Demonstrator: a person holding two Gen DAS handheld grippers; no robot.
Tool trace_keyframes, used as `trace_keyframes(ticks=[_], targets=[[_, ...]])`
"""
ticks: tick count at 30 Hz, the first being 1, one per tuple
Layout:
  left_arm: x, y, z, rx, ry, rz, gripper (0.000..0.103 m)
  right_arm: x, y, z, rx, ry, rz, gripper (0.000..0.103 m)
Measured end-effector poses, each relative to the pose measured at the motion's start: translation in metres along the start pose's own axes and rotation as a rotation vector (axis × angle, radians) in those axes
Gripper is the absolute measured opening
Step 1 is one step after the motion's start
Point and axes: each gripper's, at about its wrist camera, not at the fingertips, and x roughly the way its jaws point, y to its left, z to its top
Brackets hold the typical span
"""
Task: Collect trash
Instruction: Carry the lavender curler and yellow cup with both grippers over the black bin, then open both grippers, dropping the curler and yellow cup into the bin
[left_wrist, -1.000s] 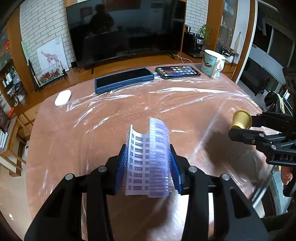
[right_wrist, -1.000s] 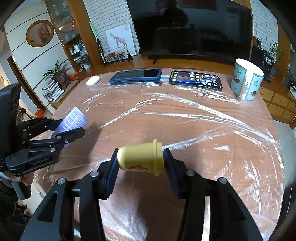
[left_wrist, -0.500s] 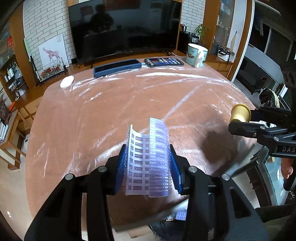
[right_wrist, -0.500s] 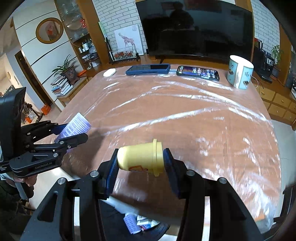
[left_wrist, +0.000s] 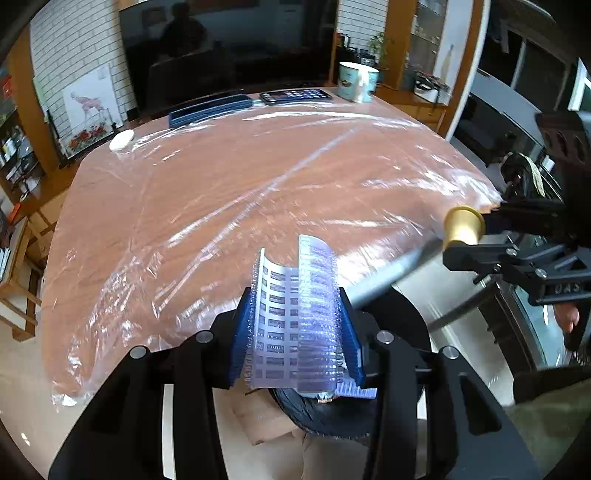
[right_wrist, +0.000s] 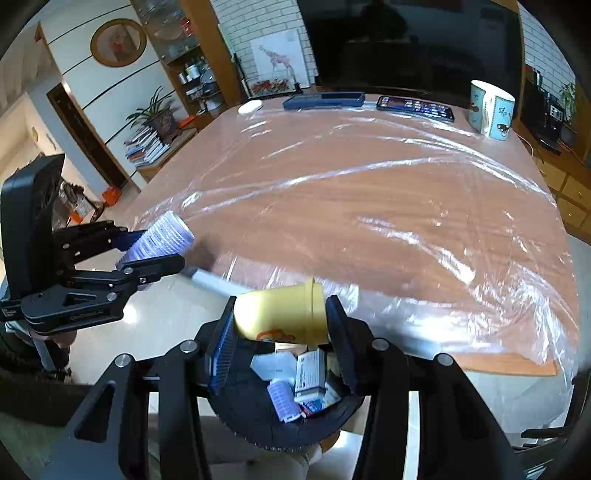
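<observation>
In my left hand-held gripper (left_wrist: 295, 332) I hold a curled sheet of bubble wrap (left_wrist: 295, 317) with printed labels on it; the pads are clamped on its two sides. It looks very light and soft, and it bends into an arch between the pads, so I judge it can spring out if the grip loosens. The best place to hold it is low on the curl, where it is now

My right hand-held gripper (right_wrist: 280, 325) is clamped on a small yellow cup (right_wrist: 284, 314), which lies on its side between the pads, the rim to the right. I think it is stiff plastic, light and a little slippery, so the pads should stay on the body, not on the rim

Both things are now at the near edge of the bench (right_wrist: 369, 192), above the black trash bin (right_wrist: 295, 424), where a few boxes and a purple roll lie already. When released, the wrap may drift, so I judge it should be let go directly over the bin
</observation>
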Motion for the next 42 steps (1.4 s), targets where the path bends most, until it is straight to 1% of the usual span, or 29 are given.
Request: trace_keyframes(ticks=[5,10,17,21,25,30,34,42], targets=[[-0.005,-0.014,-0.016,0.058,0.028,-0.035,0.044,0.0,0.0,-0.013,-0.011,0.03,0.018,0.047],[-0.002,-0.026,-0.028,0.089,0.072,-0.07,0.044,0.005,0.001,-0.03,-0.018,0.073,0.024,0.047],[0.02,-0.045,-0.049,0.168,0.157,-0.077,0.044,0.021,-0.001,-0.049,-0.007,0.13,0.032,0.047],[0.037,-0.05,-0.06,0.189,0.208,-0.073,0.044,0.033,-0.001,-0.061,-0.004,0.169,0.027,0.047],[0.054,-0.051,-0.069,0.194,0.252,-0.063,0.044,0.044,-0.002,-0.068,-0.013,0.197,0.002,0.047],[0.076,-0.047,-0.075,0.176,0.296,-0.046,0.044,0.064,-0.004,-0.073,-0.014,0.229,-0.052,0.047],[0.089,-0.046,-0.077,0.158,0.31,-0.027,0.044,0.076,-0.007,-0.076,0.021,0.235,-0.071,0.047],[0.102,-0.048,-0.08,0.138,0.311,0.0,0.044,0.093,-0.008,-0.081,0.041,0.25,-0.073,0.047]])
